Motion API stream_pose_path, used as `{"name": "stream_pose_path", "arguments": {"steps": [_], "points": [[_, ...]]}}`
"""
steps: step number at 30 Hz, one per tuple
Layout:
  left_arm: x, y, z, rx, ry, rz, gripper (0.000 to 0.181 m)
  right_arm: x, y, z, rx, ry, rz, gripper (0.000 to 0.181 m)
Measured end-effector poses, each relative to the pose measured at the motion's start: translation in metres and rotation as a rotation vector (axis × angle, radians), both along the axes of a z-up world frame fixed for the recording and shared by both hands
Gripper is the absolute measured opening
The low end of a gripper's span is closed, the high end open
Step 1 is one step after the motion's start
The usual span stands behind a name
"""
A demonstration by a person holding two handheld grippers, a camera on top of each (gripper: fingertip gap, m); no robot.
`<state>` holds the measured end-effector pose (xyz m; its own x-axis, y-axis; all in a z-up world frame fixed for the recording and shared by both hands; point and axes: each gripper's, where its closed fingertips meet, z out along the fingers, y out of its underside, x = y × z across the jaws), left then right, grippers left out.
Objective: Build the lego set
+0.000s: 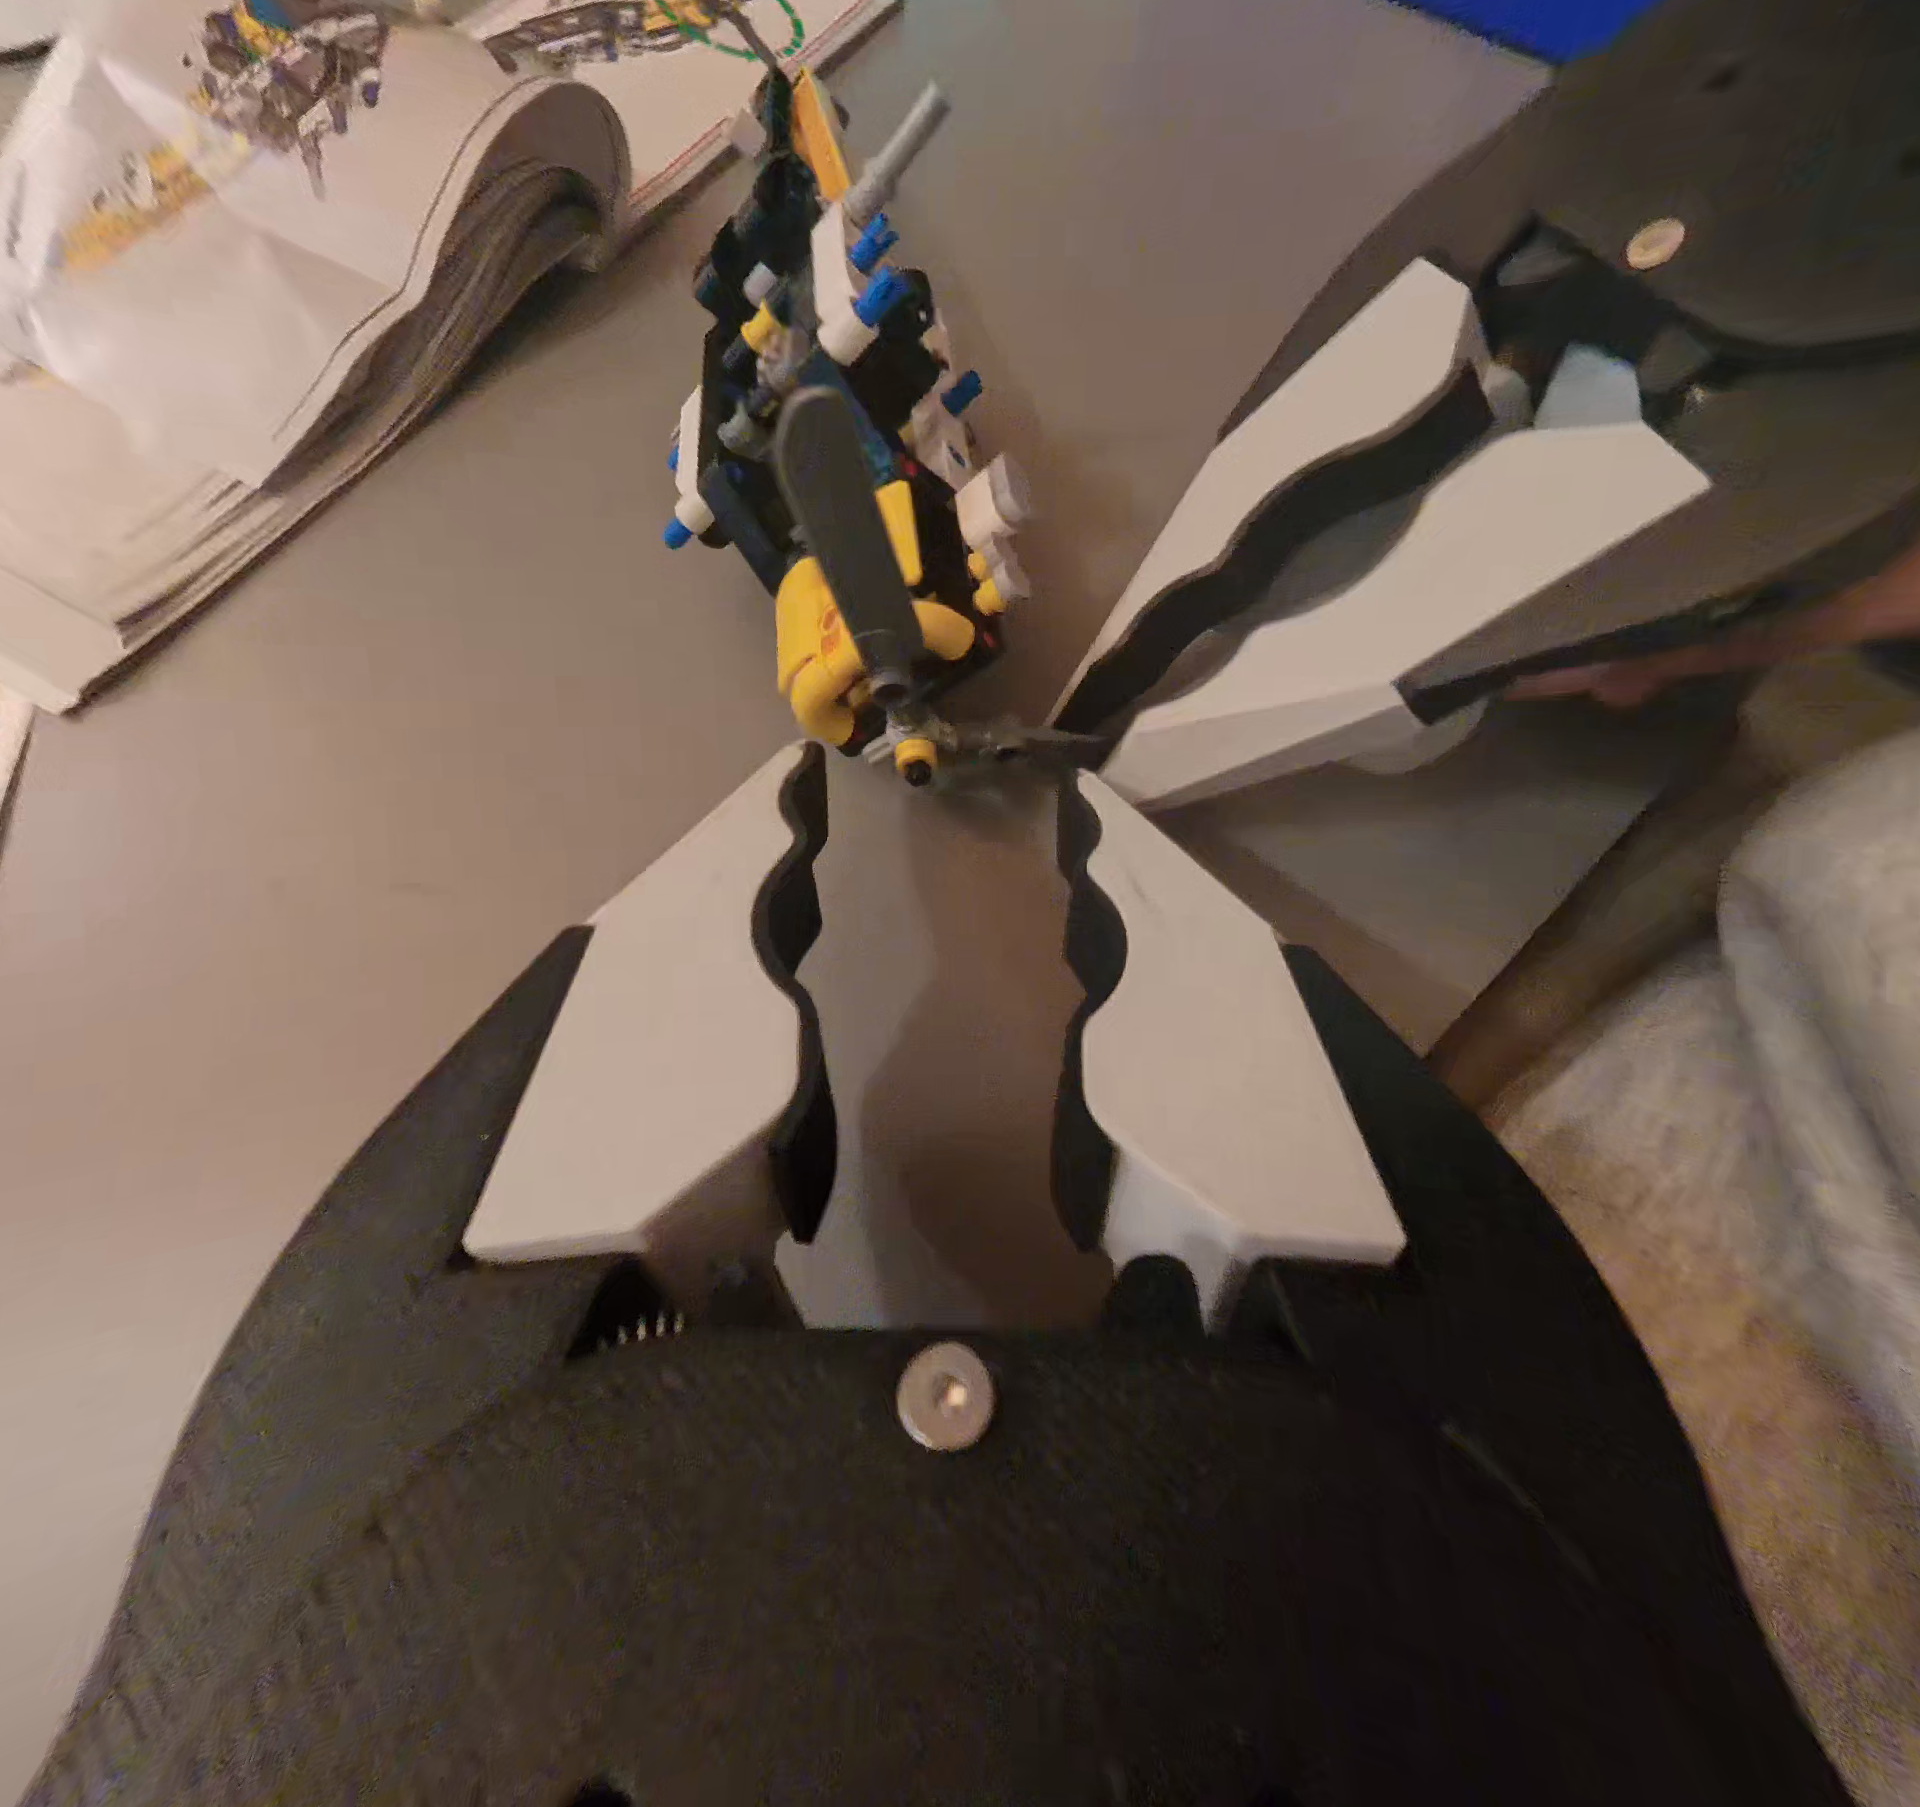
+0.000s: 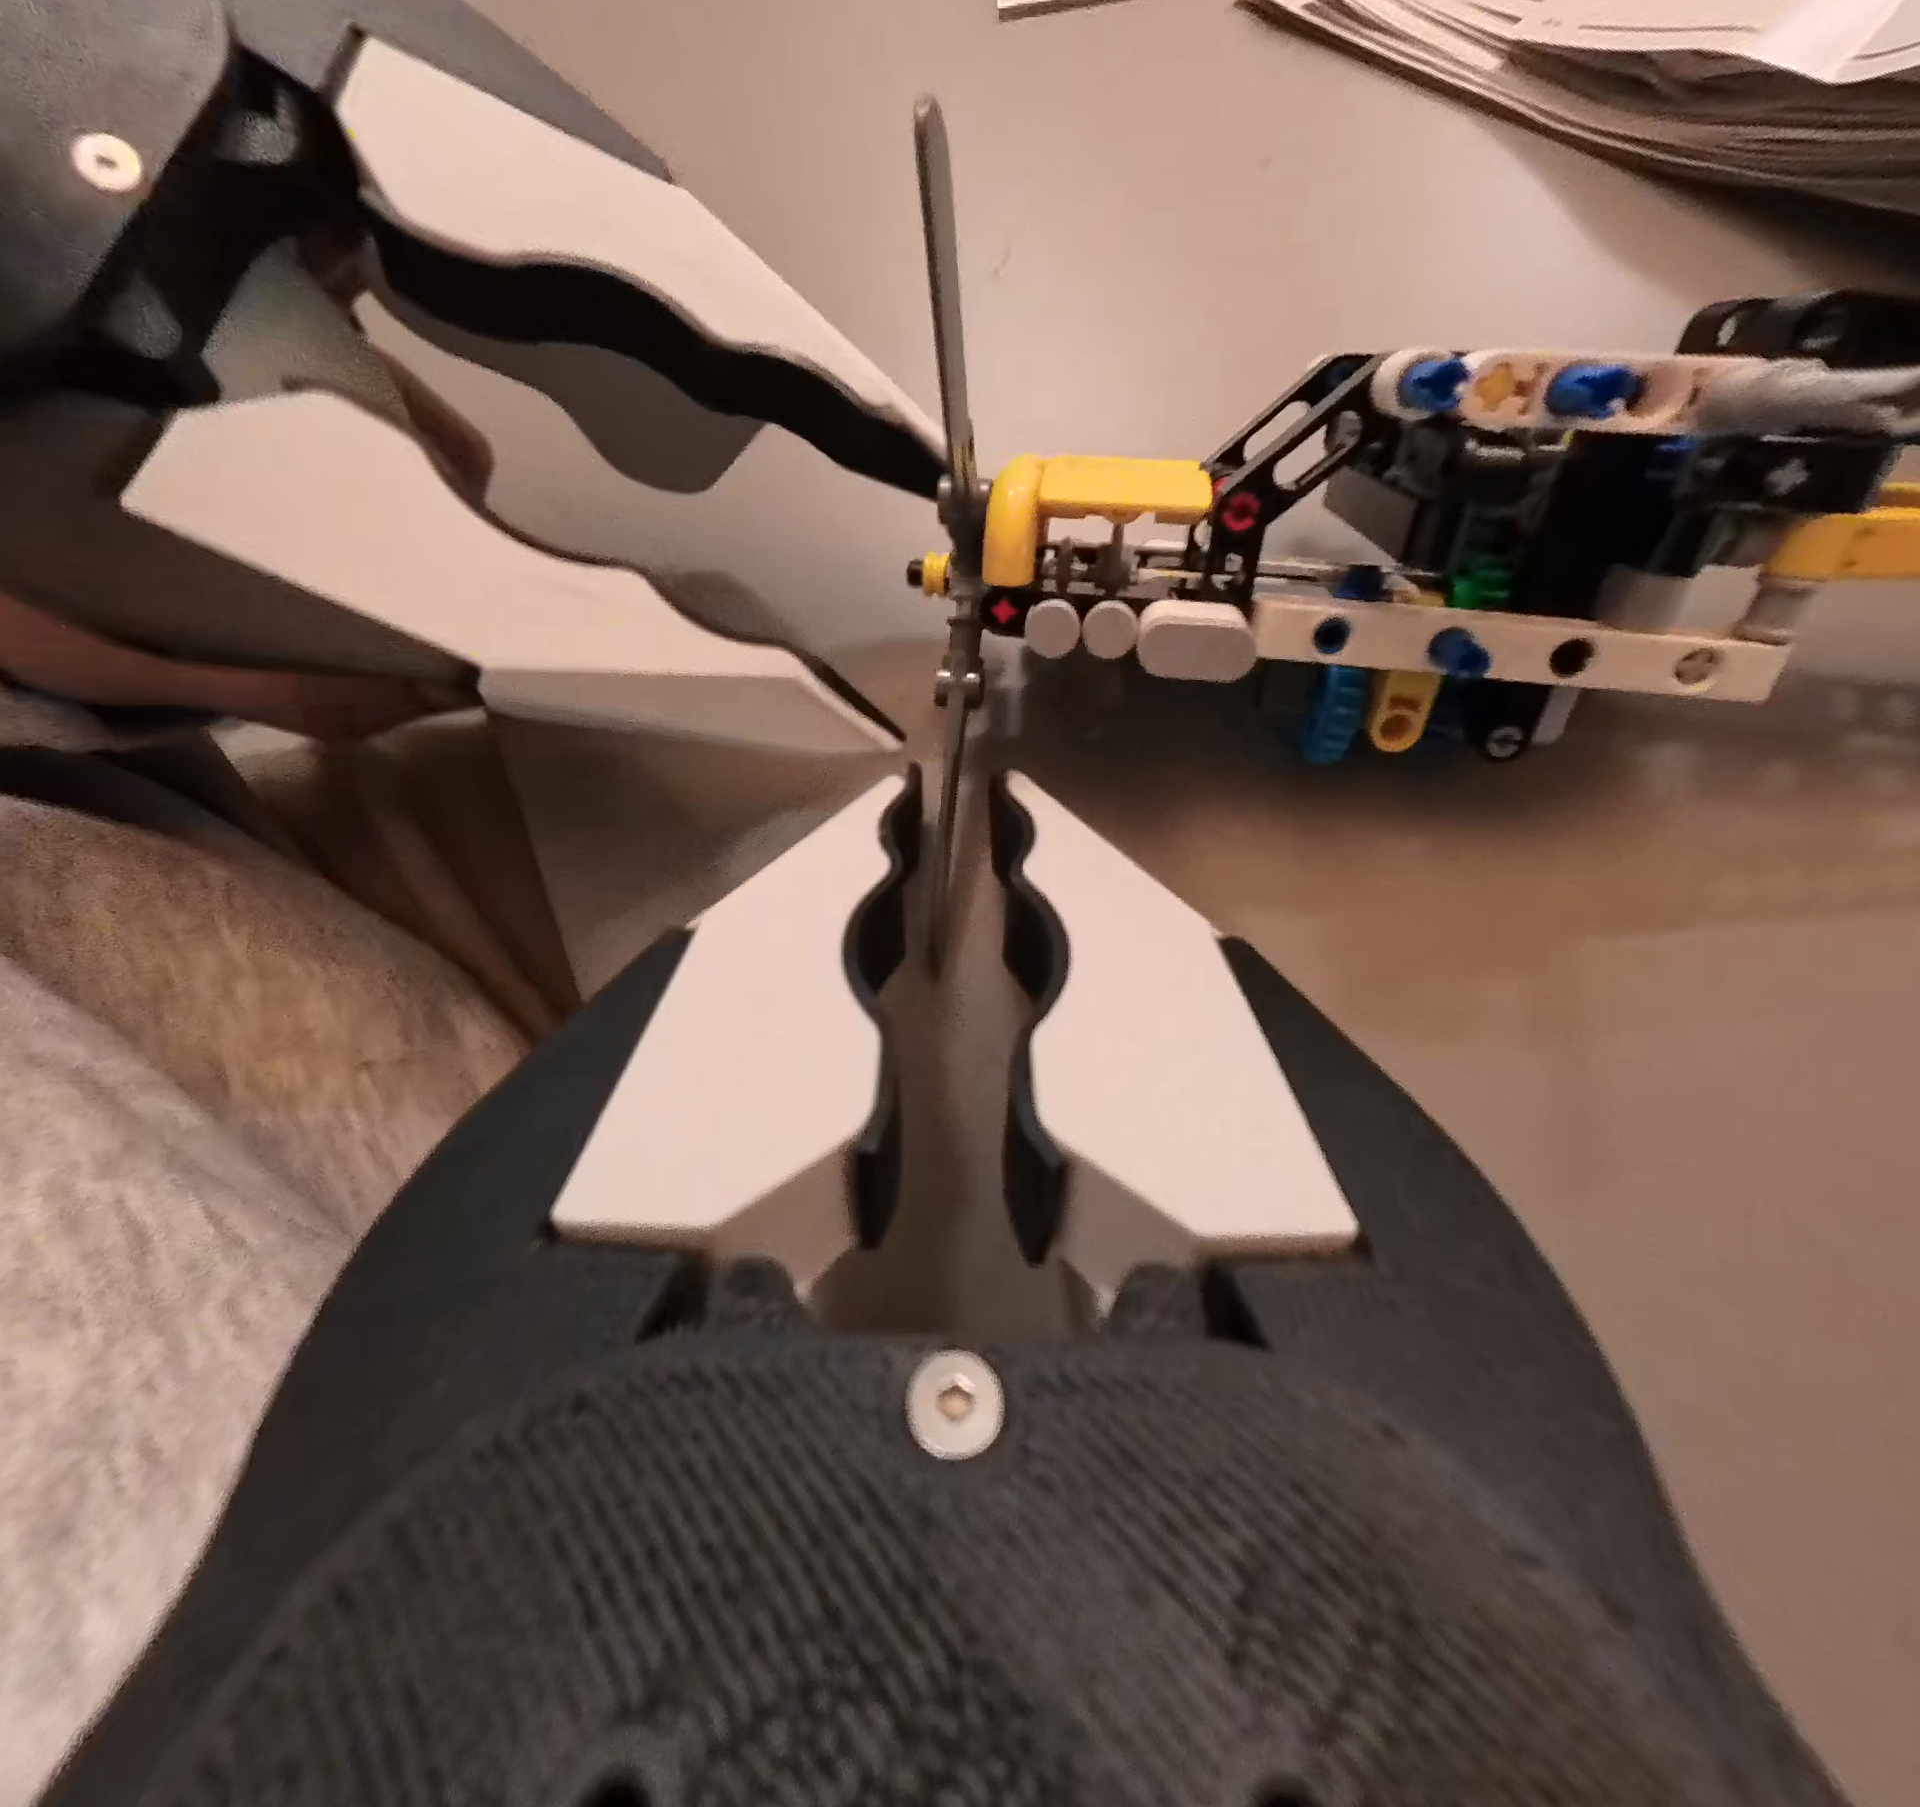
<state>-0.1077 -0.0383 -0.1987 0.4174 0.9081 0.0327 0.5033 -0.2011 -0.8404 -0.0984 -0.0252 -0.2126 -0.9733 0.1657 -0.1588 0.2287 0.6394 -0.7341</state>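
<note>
Worktop bearing multicoloured plastic brick model; right claw clamped on its grey propeller blade, left claw apart.

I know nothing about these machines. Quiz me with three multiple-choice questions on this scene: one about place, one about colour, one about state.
1. In the left wrist view, the open paper instruction booklet lies:
A) left of the multicoloured lego plane model
B) under it
C) right of it

2. The long plastic propeller blade on the model's nose is:
A) red
B) grey
C) green

3. The left hand-held gripper is:
A) shut on a brick
B) clamping the booklet
C) open, empty

Answers: A, the pages spread on the table's left; B, the blade is plain grey; C, bare table shows between its fingers.
</note>
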Motion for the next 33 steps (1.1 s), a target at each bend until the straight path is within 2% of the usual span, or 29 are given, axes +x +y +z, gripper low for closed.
{"name": "stream_pose_path", "arguments": {"steps": [5, 17, 29, 33], "points": [[-0.0014, -0.0019, -0.0067, -0.129, 0.025, 0.029, 0.039, 0.0019, -0.0036, -0.0015, -0.001, -0.012, 0.009, 0.005], [0.0007, 0.0036, -0.0058, -0.176, 0.059, -0.003, 0.033, 0.0011, -0.0041, -0.0028, -0.002, -0.024, 0.016, 0.002], [0.0001, 0.0042, -0.0066, -0.179, 0.012, -0.008, 0.034, -0.0005, -0.0023, -0.0031, 0.007, -0.067, 0.049, 0.002], [-0.0079, -0.0029, -0.0022, -0.229, 0.029, 0.013, 0.042, -0.0011, -0.0028, -0.0028, 0.006, -0.101, 0.048, 0.002]]}}
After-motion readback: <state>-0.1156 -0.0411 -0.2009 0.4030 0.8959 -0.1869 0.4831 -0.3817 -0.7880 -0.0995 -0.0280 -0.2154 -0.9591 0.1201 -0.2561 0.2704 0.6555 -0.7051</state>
